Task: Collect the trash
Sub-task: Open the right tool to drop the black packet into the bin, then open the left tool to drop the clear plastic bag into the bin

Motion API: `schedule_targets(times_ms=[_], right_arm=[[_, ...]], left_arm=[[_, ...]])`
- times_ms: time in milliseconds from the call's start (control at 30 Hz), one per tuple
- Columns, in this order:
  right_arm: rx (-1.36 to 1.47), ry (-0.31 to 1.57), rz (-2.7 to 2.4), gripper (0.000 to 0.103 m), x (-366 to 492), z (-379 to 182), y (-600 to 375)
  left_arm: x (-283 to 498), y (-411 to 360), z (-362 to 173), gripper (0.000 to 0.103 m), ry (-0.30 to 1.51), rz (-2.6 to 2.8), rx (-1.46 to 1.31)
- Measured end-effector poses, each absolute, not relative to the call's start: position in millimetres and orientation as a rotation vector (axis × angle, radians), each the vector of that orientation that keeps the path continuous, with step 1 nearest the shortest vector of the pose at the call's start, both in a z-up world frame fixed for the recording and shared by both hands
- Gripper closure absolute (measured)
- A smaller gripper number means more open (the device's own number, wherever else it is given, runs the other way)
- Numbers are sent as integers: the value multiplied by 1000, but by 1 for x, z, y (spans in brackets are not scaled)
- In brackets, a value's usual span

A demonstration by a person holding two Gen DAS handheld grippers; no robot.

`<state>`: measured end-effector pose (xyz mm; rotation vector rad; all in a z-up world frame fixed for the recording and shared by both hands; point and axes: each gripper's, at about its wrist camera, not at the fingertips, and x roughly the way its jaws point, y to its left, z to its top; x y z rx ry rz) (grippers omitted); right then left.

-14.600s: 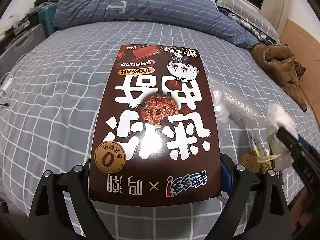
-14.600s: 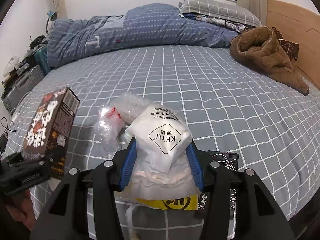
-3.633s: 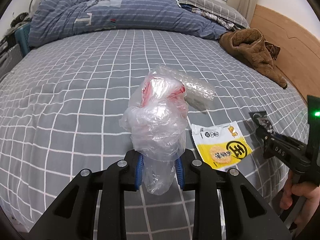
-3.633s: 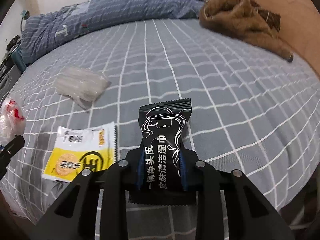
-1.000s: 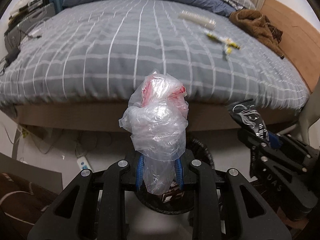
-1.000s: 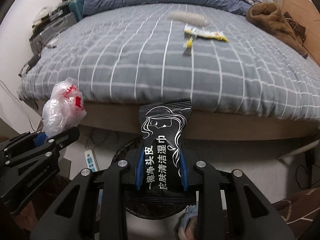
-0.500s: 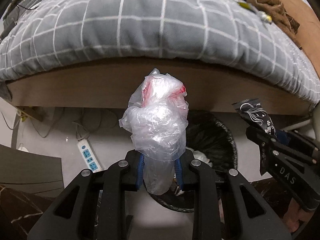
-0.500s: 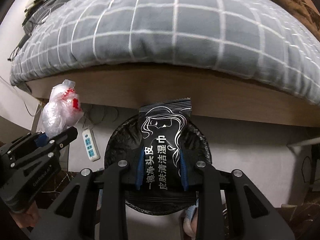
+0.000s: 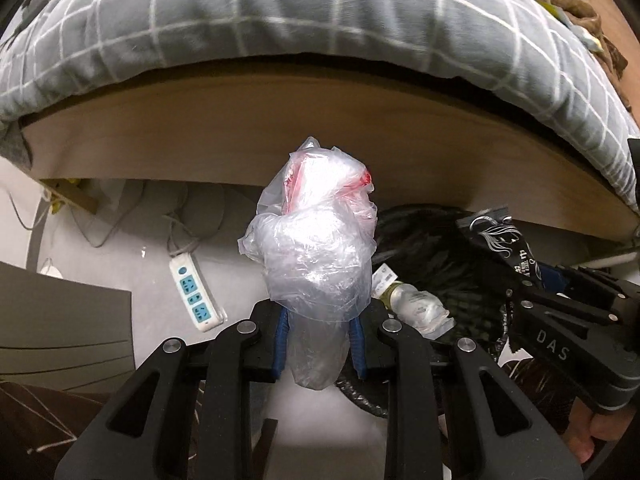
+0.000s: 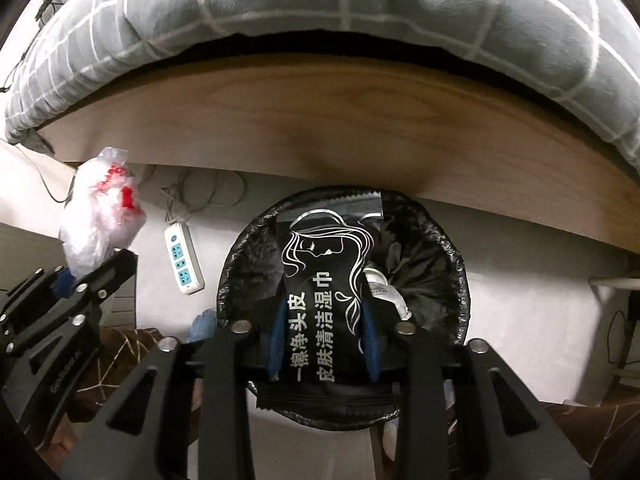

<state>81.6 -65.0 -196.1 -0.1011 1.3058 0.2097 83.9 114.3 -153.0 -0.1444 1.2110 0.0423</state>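
A crumpled clear plastic bag with red print [image 9: 316, 248] stands up between the blue pads of my left gripper [image 9: 318, 336], which is shut on it, left of a black-lined trash bin [image 9: 440, 276]. My right gripper [image 10: 324, 340] hangs right over the bin [image 10: 448, 272] and points down into it. A black wipe packet with white line art [image 10: 324, 300] is upright between its pads while the jaws are opening. From the left wrist view, that packet [image 9: 500, 240] and the right gripper [image 9: 516, 284] are above the bin's right side. White trash [image 9: 416, 304] lies inside the bin.
The bin stands on a pale floor under the wooden bed frame [image 10: 360, 128], below the grey checked bedcover [image 9: 320, 12]. A white power strip [image 10: 183, 264] with cables lies on the floor left of the bin. A hand [image 9: 588, 440] holds the right gripper.
Both grippers have come down from bed height to the bin, tilting to point down. The right gripper's pads now stand slightly wider around the packet. The plastic bag stays gripped.
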Motion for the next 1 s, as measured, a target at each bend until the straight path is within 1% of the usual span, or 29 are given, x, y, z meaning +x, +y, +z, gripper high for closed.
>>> schedule_targets(times_ms=[33, 67, 133, 200, 233, 300, 367, 567, 700, 1000], right_arm=[[-105, 1309, 198, 63, 82, -198, -64], [-101, 1310, 192, 57, 83, -199, -65], [-99, 1307, 187, 54, 84, -201, -65], [-113, 1297, 190, 46, 82, -200, -65], [-117, 1294, 188, 40, 82, -200, -63], [-114, 1283, 170, 34, 81, -198, -70], [-111, 1273, 162, 26, 80, -193, -80], [-94, 1236, 87, 13, 71, -185, -122], [-85, 1215, 42, 9, 66, -181, -152], [-50, 1181, -22, 9, 59, -173, -197]], left_arm=[[83, 117, -154, 79, 1212, 44, -149], [83, 118, -154, 79, 1213, 46, -149], [84, 119, -155, 79, 1216, 49, -151], [87, 121, -156, 79, 1227, 57, -153], [92, 123, -157, 79, 1226, 56, -161], [95, 120, -155, 79, 1222, 48, -172], [96, 111, -152, 79, 1219, 33, -165], [103, 80, -148, 79, 1217, -8, -152], [104, 52, -149, 79, 1222, -48, -130], [107, 7, -165, 79, 1269, -111, -71]])
